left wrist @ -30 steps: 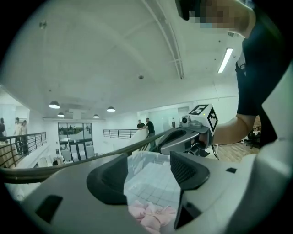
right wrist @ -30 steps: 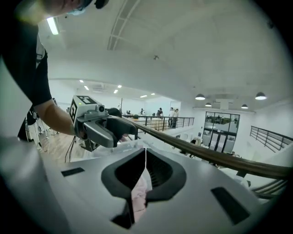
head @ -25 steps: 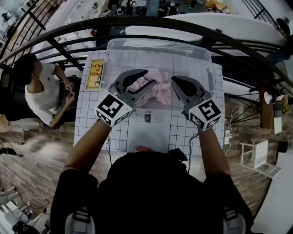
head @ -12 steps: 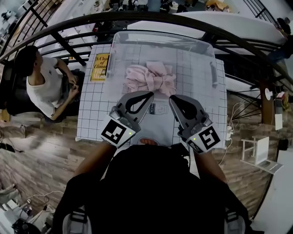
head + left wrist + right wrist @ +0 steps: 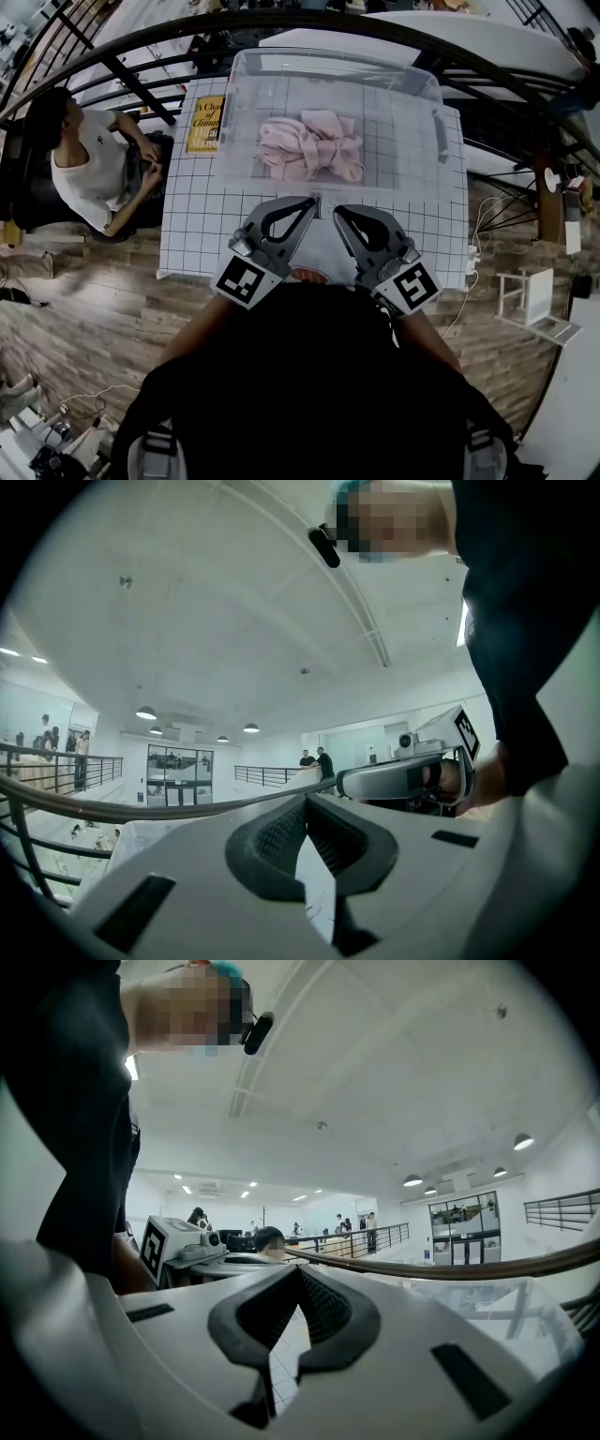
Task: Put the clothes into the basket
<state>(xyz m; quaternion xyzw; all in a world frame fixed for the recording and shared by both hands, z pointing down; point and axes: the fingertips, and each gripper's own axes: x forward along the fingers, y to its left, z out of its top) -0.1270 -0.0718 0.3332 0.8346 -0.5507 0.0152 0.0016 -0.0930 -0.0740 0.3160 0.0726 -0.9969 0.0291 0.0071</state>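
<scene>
1. Left tool (image 5: pixel 310 202) and right tool (image 5: pixel 338 209): both are held close to the operator's body, above the near edge of the surface (image 5: pixel 202 225). Each has its jaws closed tip to tip with nothing between them.
2. Step in hand, as judged: the placing appears complete, since neither tool carries cloth and no other garment shows on the visible part of the gridded surface. The next move calls only for a check of the area hidden beneath the tools. If a garment lay there, one tool would have to open and reach down for it.
3. Pink clothes (image 5: pixel 309 147): a soft, crumpled heap of pale pink fabric, bunched and knotted in folds. It lies on the floor of the basket, roughly central, well apart from both tools.
4. Basket (image 5: pixel 232 112): a clear plastic bin with tall walls and an open top, standing on the far half of the surface. The fabric sits wholly inside, and none hangs over the rim.
5. Yellow booklet (image 5: pixel 204 124): it lies flat just beside the basket's left wall.
</scene>
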